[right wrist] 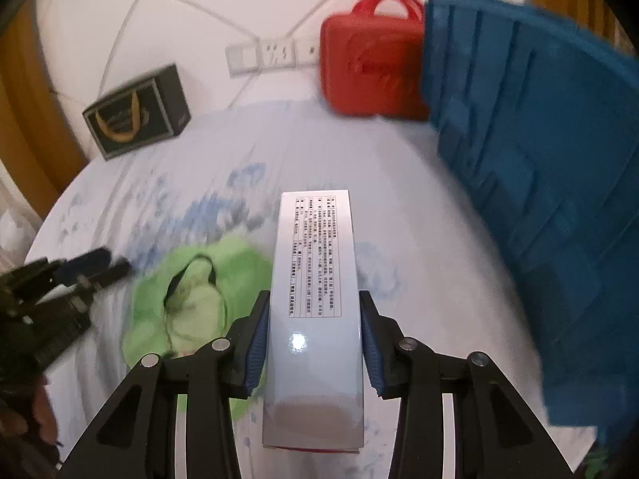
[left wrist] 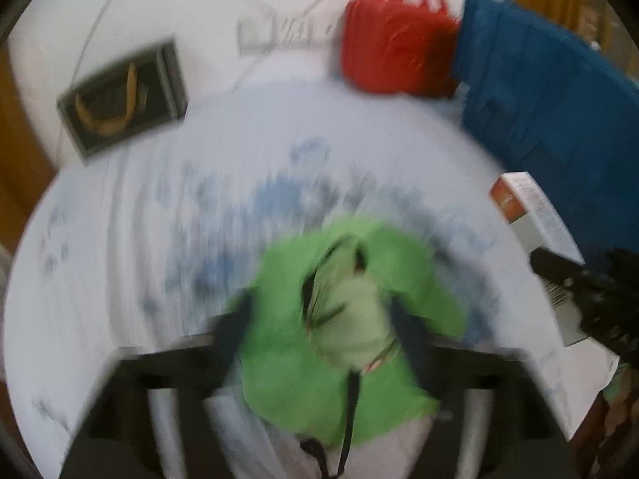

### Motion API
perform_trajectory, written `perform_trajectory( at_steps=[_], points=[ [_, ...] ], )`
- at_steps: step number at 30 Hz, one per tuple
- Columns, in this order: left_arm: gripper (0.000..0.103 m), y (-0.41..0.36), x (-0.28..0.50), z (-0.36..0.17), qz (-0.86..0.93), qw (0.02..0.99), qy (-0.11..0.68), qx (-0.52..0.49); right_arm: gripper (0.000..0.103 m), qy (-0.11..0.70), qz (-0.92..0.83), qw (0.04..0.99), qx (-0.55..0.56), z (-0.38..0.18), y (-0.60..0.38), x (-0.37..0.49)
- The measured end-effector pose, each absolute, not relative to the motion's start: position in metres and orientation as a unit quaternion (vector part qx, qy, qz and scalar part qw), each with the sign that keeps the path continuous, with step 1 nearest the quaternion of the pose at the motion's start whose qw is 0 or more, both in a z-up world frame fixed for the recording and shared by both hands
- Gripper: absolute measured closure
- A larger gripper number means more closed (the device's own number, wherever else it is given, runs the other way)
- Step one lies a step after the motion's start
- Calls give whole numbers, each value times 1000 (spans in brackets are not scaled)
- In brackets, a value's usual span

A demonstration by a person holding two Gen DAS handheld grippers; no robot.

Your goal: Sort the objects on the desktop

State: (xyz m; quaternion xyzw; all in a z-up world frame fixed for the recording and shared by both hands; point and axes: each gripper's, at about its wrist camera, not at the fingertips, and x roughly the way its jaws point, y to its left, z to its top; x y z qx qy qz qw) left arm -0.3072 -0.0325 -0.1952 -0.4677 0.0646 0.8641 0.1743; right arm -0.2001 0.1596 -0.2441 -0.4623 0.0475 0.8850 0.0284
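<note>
My right gripper (right wrist: 313,319) is shut on a long white box (right wrist: 315,299) with printed text, held above the table; the box also shows at the right of the left wrist view (left wrist: 535,215). A green pouch (left wrist: 343,319) with a dark cord lies on the white and blue cloth (left wrist: 159,219). My left gripper (left wrist: 323,319) is open with its fingers on either side of the pouch; that view is blurred. The pouch (right wrist: 195,295) and left gripper (right wrist: 102,265) show in the right wrist view, where the gripper looks beside the pouch.
A blue crate (right wrist: 539,179) stands at the right, a red case with a handle (right wrist: 371,64) behind it, and a dark box with a gold emblem (right wrist: 135,113) at the back left. A wall socket strip (right wrist: 267,56) is on the white tiled wall.
</note>
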Motion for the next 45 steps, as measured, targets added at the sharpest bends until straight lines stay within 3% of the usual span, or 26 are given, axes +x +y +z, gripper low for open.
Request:
perform_trajectory(
  at_steps=[3, 7, 9, 11, 13, 14, 15, 16, 17, 18, 23, 24, 30, 34, 39, 45],
  points=[
    [21, -38, -309, -230, 849, 172, 33, -499, 63, 49, 873, 22, -485, -274, 159, -204],
    [21, -30, -322, -275, 838, 107, 66, -531, 63, 51, 862, 19, -504, -300, 163, -208],
    [4, -30, -320, -281, 848, 105, 56, -516, 63, 44, 860, 18, -509, -310, 166, -209],
    [1, -26, -318, -284, 854, 101, 60, -507, 63, 38, 858, 19, -513, -318, 169, -212],
    [4, -26, -319, -283, 849, 102, 56, -516, 63, 40, 856, 15, -516, -324, 171, -213],
    [18, -26, -318, -281, 849, 102, 54, -515, 63, 41, 854, 12, -519, -328, 171, -214],
    [47, -27, -314, -277, 852, 105, 55, -510, 63, 41, 852, 8, -521, -330, 171, -215],
    [65, -25, -310, -272, 854, 110, 58, -505, 63, 41, 852, 3, -522, -331, 170, -215],
    [81, -23, -306, -268, 853, 118, 55, -505, 63, 40, 853, 1, -520, -330, 169, -214],
    [90, -22, -302, -265, 854, 120, 49, -503, 63, 40, 855, -3, -518, -329, 168, -214],
    [93, -29, -294, -237, 878, 113, 31, -463, 63, 31, 866, -19, -498, -306, 159, -210],
    [100, -29, -292, -226, 883, 117, 31, -453, 63, 31, 868, -20, -495, -303, 159, -210],
    [100, -37, -293, -188, 898, 127, 32, -419, 63, 32, 882, -28, -470, -273, 153, -205],
    [96, -42, -292, -195, 882, 140, 17, -449, 63, 24, 883, -28, -468, -266, 151, -202],
    [22, -23, -265, -216, 864, 156, 37, -477, 63, 22, 873, -14, -488, -282, 167, -187],
    [21, 27, -243, -229, 866, 148, 74, -471, 63, 8, 857, -40, -513, -311, 198, -186]
  ],
)
